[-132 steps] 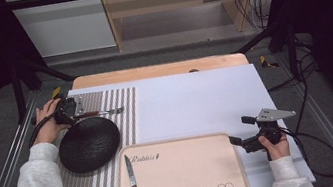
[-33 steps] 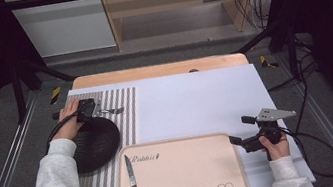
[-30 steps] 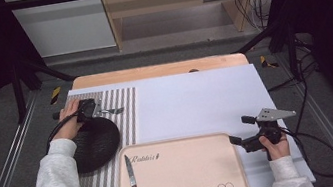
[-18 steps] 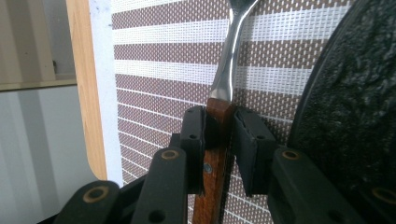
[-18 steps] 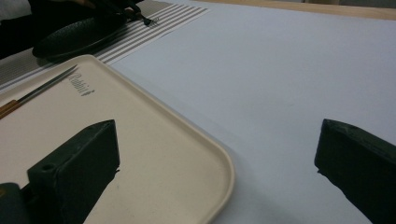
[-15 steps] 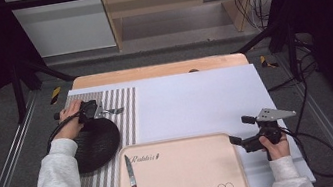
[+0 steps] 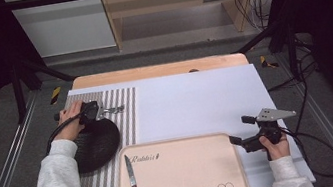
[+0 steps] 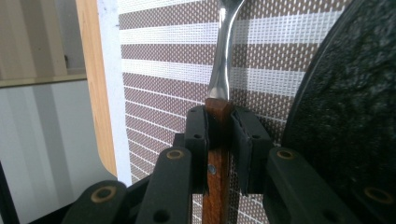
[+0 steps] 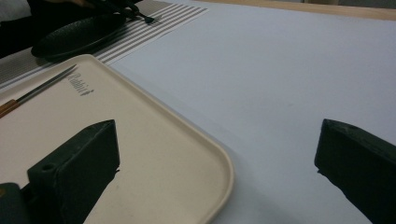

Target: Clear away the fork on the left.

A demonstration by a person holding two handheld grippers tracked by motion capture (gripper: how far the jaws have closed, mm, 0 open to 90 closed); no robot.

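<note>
A fork (image 8: 223, 60) with a wooden handle and a steel neck lies on the striped placemat (image 7: 126, 105), just behind the black plate (image 7: 94, 145). My left gripper (image 7: 90, 111) is shut on the fork's wooden handle (image 8: 218, 140). Its jaws have just been closing, and both pads now press on the wood. In the left gripper view the plate (image 8: 345, 107) shows to the right of the fork. My right gripper (image 7: 242, 139) rests at the right edge of the cream tray (image 7: 182, 172). It is open (image 9: 217, 135), with nothing between its fingers.
A knife (image 7: 131, 180) with a wooden handle lies on the left side of the tray. White sheet (image 7: 196, 99) covers the middle and right of the table. The wooden table edge (image 7: 156, 71) runs along the back. Cables trail from both grippers.
Since the oldest frame my left gripper has slid right along the mat to the fork's handle. Over the last second neither hand has visibly moved.
</note>
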